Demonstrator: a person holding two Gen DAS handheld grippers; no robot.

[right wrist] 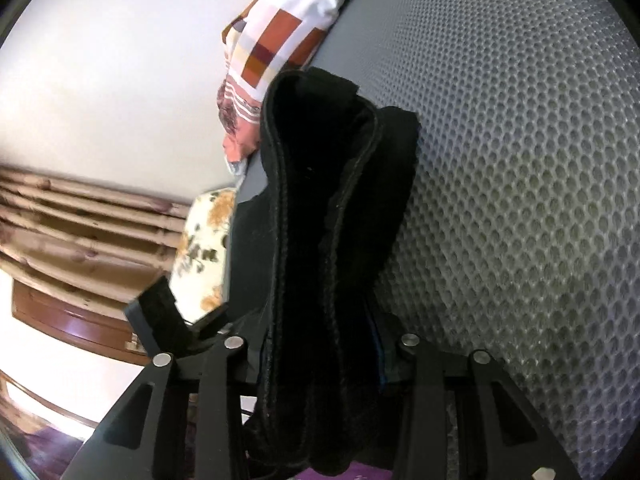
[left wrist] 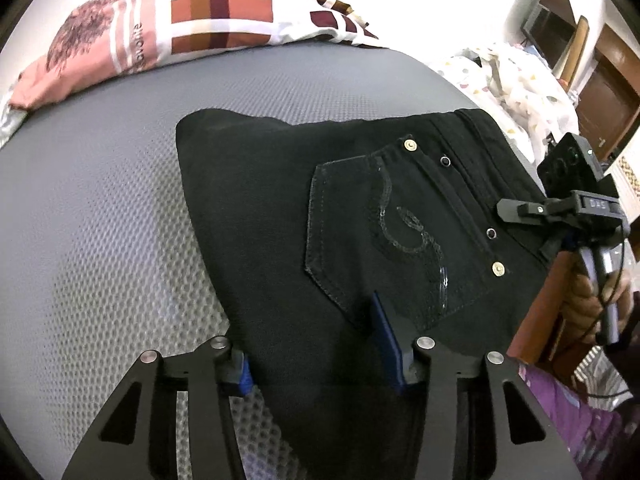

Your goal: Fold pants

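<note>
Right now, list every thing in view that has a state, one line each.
black jeans: folded, back pocket up, lying on the bed.
left gripper: jaws astride the near edge of the jeans, whether the pads press cannot be told.
right gripper: shut on the thick folded waistband end of the jeans.
grey mesh mattress: bare, jeans resting on it.
patterned pillow: lying at the head of the bed, apart from the jeans.
</note>
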